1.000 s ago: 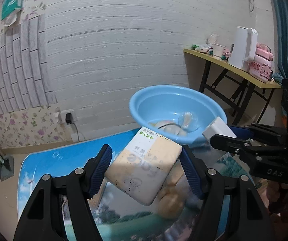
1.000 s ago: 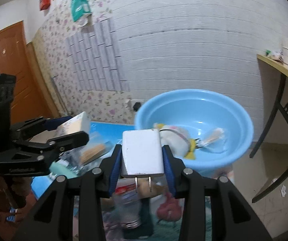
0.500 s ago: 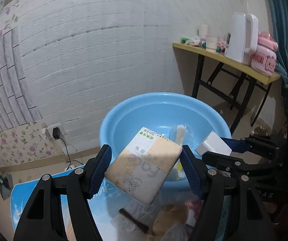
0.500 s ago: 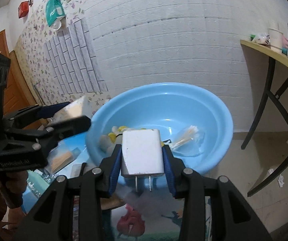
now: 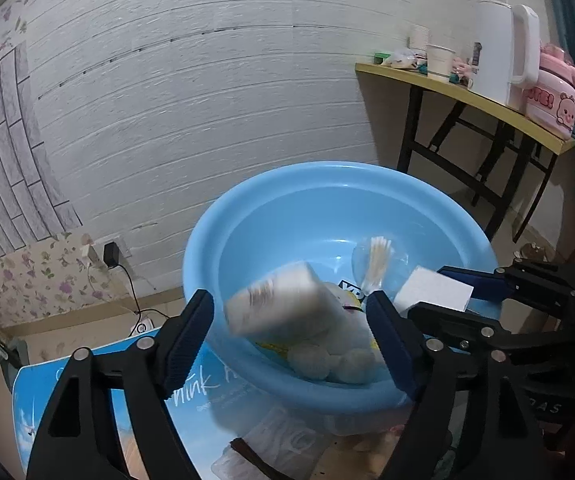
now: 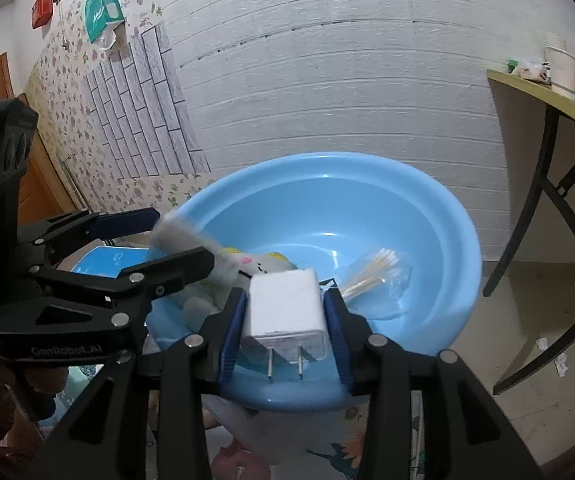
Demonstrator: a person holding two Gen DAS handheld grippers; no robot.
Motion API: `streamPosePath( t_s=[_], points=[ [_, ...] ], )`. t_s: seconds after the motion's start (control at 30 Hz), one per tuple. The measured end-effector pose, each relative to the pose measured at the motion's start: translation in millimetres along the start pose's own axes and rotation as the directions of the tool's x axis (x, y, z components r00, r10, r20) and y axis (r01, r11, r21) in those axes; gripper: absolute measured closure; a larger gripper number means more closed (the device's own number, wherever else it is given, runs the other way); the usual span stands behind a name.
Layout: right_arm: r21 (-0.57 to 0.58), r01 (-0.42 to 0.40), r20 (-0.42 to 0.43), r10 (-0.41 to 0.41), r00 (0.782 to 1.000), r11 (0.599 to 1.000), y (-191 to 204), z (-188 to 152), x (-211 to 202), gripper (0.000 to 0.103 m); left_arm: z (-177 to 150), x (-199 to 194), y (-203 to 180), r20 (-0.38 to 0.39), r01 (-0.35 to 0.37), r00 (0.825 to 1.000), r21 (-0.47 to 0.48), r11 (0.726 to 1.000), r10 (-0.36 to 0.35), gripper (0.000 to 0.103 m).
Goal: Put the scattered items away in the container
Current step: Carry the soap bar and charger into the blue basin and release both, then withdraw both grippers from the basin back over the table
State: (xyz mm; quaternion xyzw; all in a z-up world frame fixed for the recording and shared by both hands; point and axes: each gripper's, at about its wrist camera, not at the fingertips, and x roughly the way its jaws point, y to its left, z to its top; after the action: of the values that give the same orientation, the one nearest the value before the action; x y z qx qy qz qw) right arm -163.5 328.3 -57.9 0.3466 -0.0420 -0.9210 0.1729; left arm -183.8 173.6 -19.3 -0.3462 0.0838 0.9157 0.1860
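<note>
Your right gripper clamps the white charger; your left gripper, marked "GenRobot.AI", gapes around a blurred packet over the blue basin.

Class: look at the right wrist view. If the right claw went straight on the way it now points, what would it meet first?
Probably the blue basin. The right claw, shut on the white charger, points over the near rim toward the inner wall, with the cotton swab bag close to that line. Depth is unclear.

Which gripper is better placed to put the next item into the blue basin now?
Right, probably. The right gripper is shut on the white charger above the blue basin. The left gripper is open, its pale packet blurred, apparently dropping in.
</note>
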Motion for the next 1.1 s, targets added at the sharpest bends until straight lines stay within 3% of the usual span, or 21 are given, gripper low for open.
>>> streamPosePath(
  t_s=[0.47,0.73,1.1],
  points=[
    [-0.003,0.016,0.013,-0.016,1.000,1.000,14,-2,-21,0.063,-18,-38,15,0.037,-0.003,0.999,-0.030,1.000,0.004,0.020],
    [0.021,0.035,0.022,-0.035,0.999,0.999,27,-14,-47,0.063,-55,-83,47,0.052,-0.063,0.996,-0.081,0.995,0.067,0.014],
    [-0.007,0.006,-0.039,-0.007,0.999,1.000,69,-39,-58,0.062,-122,-139,96,0.027,-0.156,0.986,-0.173,0.972,0.163,0.012]
  ],
)
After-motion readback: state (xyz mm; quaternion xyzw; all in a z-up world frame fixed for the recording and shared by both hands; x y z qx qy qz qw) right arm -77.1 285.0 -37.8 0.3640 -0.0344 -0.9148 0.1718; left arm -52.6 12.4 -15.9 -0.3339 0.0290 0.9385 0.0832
